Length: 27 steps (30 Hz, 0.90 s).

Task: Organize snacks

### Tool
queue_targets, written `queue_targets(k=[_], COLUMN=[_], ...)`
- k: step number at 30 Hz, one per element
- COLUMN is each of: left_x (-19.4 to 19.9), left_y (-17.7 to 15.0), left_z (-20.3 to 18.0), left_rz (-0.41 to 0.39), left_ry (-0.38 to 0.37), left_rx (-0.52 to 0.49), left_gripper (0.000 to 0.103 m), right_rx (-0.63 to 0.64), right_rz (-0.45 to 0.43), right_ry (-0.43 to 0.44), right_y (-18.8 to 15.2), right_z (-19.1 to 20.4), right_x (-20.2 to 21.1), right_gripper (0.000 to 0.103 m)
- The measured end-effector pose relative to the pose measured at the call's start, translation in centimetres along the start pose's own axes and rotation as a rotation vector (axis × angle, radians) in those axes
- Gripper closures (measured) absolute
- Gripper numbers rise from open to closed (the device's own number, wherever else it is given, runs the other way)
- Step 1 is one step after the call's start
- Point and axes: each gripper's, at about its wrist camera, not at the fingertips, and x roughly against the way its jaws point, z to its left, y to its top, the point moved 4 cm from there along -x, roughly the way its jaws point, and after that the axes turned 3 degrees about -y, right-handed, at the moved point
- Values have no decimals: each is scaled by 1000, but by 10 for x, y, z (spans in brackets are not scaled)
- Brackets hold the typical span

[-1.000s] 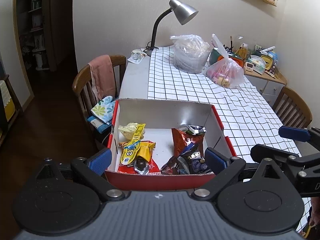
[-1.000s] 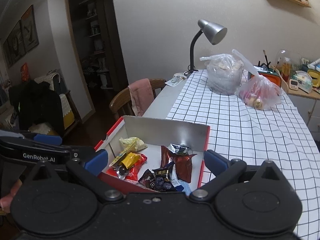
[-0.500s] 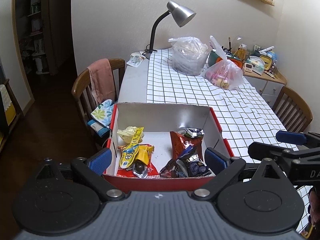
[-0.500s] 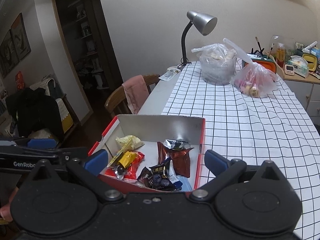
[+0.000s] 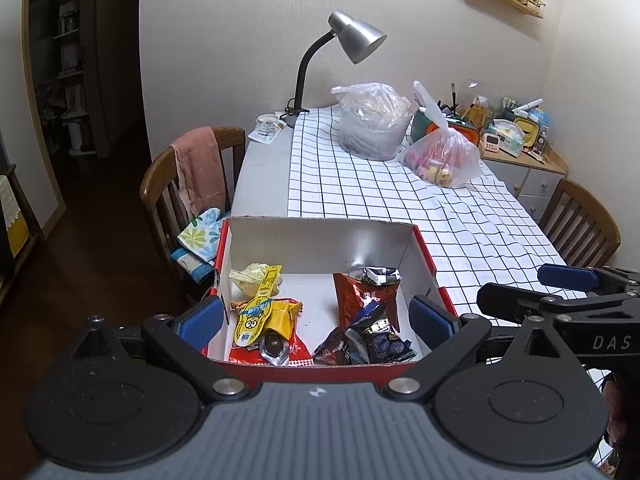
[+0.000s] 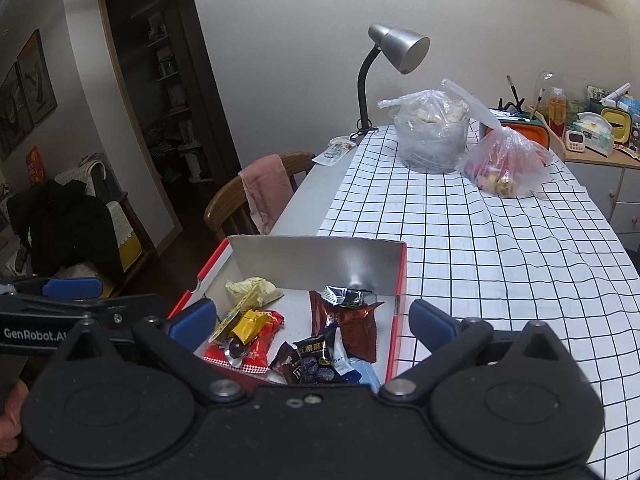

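A red cardboard box point(image 5: 320, 236) point(image 6: 320, 252) with a white inside sits at the near end of the table and holds several snack packets. On its left lie a yellow packet point(image 5: 260, 308) point(image 6: 250, 326) and a pale bag point(image 5: 252, 276); on its right, a brown-red packet point(image 5: 360, 296) point(image 6: 352, 324) and dark packets point(image 5: 368, 340) point(image 6: 316, 360). My left gripper point(image 5: 316, 316) hangs open in front of the box, holding nothing. My right gripper point(image 6: 312, 320) is also open and empty, over the box's right half, and shows at the right of the left wrist view point(image 5: 560, 292).
A checked cloth point(image 6: 480, 240) covers the table. At its far end stand a desk lamp point(image 5: 352, 36), a clear bag of food point(image 5: 372, 120) and a pink bag point(image 5: 444, 156). Wooden chairs stand on the left point(image 5: 188, 184) and right point(image 5: 580, 220).
Both grippers have drawn back and risen a little, so the box looks smaller and farther. Both stay open; the packets have not moved.
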Motion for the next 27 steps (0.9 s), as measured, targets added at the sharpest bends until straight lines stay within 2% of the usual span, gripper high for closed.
queue_targets(k=[27], left_x=[-1], left_y=[-6], left_z=[-5], left_rz=[7], left_ry=[3], left_rx=[-2], left_gripper=[3], right_rx=[-14], right_rz=[6], right_ry=[-9], right_y=[-7], right_z=[-5], right_x=[4], right_gripper=[0])
